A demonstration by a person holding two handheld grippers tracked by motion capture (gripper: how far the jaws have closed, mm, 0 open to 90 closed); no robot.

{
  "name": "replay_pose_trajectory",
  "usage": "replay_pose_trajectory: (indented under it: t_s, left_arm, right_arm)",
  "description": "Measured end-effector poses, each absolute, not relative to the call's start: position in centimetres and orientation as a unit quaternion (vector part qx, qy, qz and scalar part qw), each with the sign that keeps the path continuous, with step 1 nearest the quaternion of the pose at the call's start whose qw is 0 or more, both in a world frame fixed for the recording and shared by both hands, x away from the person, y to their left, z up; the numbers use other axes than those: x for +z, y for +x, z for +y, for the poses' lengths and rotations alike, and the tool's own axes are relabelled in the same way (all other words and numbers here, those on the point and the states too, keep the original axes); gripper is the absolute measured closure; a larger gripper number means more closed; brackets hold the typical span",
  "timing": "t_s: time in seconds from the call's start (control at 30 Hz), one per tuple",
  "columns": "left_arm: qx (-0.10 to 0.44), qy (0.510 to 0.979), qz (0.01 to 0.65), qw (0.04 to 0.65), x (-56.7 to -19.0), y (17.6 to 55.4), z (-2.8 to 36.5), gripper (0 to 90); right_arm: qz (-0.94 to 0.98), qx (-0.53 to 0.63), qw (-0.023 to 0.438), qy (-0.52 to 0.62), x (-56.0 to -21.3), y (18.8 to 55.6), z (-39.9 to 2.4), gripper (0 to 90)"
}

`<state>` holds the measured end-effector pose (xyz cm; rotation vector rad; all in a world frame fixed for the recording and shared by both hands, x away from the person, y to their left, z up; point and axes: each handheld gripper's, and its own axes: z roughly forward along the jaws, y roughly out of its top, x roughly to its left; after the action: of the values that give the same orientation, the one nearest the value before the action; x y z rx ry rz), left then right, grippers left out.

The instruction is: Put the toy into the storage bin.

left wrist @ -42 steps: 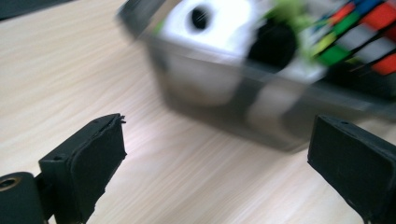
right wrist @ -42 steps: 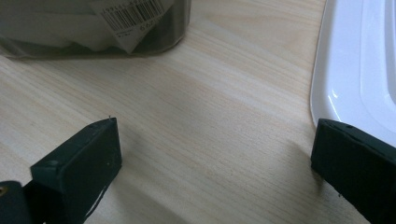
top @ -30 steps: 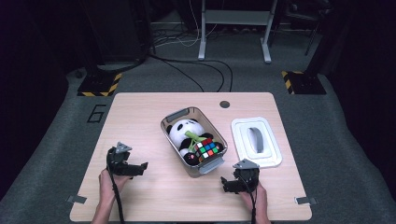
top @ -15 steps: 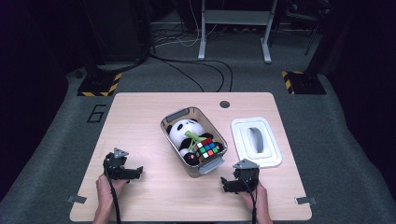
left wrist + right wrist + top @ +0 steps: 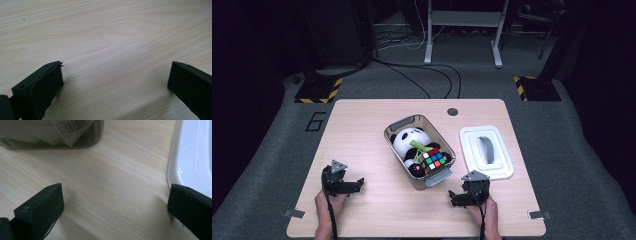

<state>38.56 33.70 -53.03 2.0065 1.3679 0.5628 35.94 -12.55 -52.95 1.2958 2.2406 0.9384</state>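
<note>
**Lid lies just right of the right hand-held gripper; bin stands ahead between both**

The white lid [image 5: 486, 152] is seen flat on the counter [image 5: 362, 130], its long axis running near to far, just right of the clear plastic bin [image 5: 400, 124] but apart from it. The right hand-held gripper [image 5: 455, 198] is held at the near edge, with the lid's near end just beyond it and slightly to the right; the left hand-held gripper [image 5: 357, 184] is well apart from the lid, across the bin. The right one is therefore judged the nearer for a lid pick-up. Both are released, jaws spread wide with nothing between them.

In the high view the bin's contents are shown: a plush panda [image 5: 408, 141] with a colour puzzle cube [image 5: 433, 160] resting on it. In the right gripper view, the bin's near corner with a barcode label [image 5: 72, 126] and the lid's glossy rim [image 5: 175, 157] are shown instead. In the left gripper view, bare wood grain is met between the jaws.
</note>
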Motion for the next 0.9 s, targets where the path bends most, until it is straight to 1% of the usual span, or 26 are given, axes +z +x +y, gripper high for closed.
replay_pose_trajectory:
  t_s: [0.23,0.33,0.4,0.67,0.9]
  left_arm:
    - [0.216,0.763,0.519,0.319,-53.0,38.6,33.7,0.0]
    - [0.216,0.762,0.519,0.319,-53.0,38.6,33.7,0.0]
    - [0.216,0.763,0.519,0.319,-53.0,38.6,33.7,0.0]
    - [0.218,0.761,0.520,0.322,-53.1,38.6,33.7,0.0]
    - [0.218,0.761,0.520,0.322,-53.1,38.6,33.7,0.0]
  right_arm:
    - [0.800,0.330,0.187,0.465,-52.8,36.0,-12.6,0.1]
    - [0.801,0.328,0.191,0.463,-52.7,36.1,-12.7,0.3]
    - [0.806,0.329,0.197,0.450,-52.3,36.0,-13.0,1.1]
    - [0.799,0.333,0.200,0.459,-50.7,36.2,-13.9,2.4]
    - [0.792,0.335,0.207,0.467,-49.4,37.6,-15.8,2.2]
